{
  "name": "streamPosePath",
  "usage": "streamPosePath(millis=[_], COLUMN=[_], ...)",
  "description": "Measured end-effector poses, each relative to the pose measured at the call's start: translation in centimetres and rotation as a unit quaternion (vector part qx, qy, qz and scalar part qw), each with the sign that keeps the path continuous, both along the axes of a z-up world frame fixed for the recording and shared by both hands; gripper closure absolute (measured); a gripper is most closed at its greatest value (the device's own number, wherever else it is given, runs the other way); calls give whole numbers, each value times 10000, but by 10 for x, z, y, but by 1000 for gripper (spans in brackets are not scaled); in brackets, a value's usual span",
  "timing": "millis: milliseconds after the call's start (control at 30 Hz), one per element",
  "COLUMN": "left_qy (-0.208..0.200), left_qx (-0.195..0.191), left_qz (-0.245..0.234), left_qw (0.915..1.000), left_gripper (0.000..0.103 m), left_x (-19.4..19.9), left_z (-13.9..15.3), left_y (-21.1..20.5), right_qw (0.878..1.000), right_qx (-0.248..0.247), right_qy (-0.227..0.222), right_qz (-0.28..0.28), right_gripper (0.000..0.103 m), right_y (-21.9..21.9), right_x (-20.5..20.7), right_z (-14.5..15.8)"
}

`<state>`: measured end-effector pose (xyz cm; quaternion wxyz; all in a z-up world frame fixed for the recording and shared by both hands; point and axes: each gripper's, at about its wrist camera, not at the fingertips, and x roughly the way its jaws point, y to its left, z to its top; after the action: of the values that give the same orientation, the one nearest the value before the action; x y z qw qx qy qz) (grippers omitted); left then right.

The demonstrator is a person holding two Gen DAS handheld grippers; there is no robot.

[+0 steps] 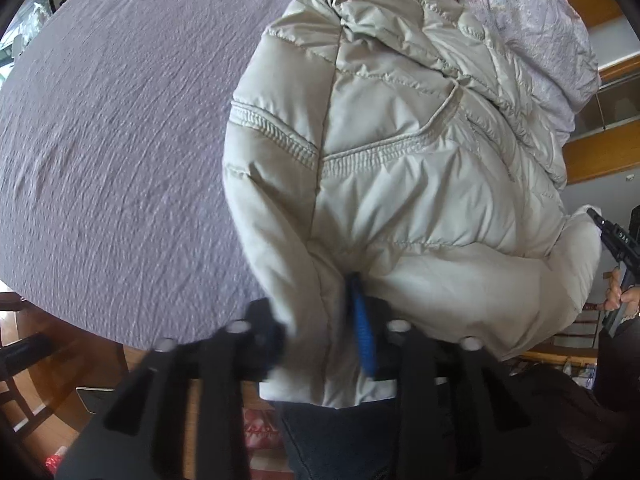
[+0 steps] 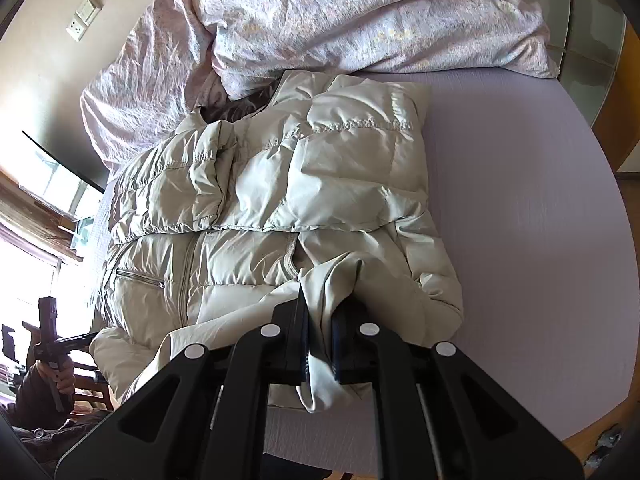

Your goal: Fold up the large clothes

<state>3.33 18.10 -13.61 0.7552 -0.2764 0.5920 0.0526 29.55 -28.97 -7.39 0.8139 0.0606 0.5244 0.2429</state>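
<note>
A pale beige puffer jacket (image 2: 280, 184) lies on a lilac bed sheet (image 2: 520, 220), partly folded, with a sleeve laid across its body. My right gripper (image 2: 320, 320) is shut on the jacket's lower hem, and fabric bulges between its fingers. In the left wrist view the jacket (image 1: 400, 160) fills the middle, and my left gripper (image 1: 320, 316) is shut on a bunched edge of it, lifted near the bed's edge. A blue finger pad (image 1: 364, 332) shows against the fabric. The right gripper (image 1: 616, 240) also shows at the right edge of the left wrist view.
A crumpled floral duvet (image 2: 360, 20) lies along the head of the bed, touching the jacket's collar end. Wooden shelves (image 1: 600, 80) stand beyond the bed. A wooden floor and chair (image 1: 24, 360) show below the bed edge. A window (image 2: 24, 240) is bright at the left.
</note>
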Motion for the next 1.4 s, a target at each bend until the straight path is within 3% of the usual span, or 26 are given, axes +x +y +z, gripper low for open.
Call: streamPosePath(millis=[33, 167, 467, 833, 1100, 1400], left_qy=[-50, -421, -1451, -1960, -2085, -1748], left_qx=[16, 296, 847, 1035, 1034, 960], left_qz=[19, 90, 347, 529, 626, 868], left_qw=[10000, 9986, 9852, 9737, 9705, 9761], left_gripper=[90, 97, 97, 97, 97, 96], left_x=[-1, 2, 43, 130, 195, 242], left_z=[3, 28, 103, 155, 169, 140], left_y=[0, 2, 16, 38, 50, 73], right_qw=[10000, 10000, 9994, 9957, 9899, 9852], right_qx=[8, 42, 59, 261, 455, 382], right_qy=[-4, -74, -316, -630, -727, -446], right_qz=[-7, -17, -115, -626, -1125, -1608], right_gripper=[95, 95, 95, 95, 94, 94], right_y=[0, 1, 1, -17, -15, 6], right_x=[0, 1, 12, 37, 77, 137], right_z=[0, 3, 16, 40, 58, 43])
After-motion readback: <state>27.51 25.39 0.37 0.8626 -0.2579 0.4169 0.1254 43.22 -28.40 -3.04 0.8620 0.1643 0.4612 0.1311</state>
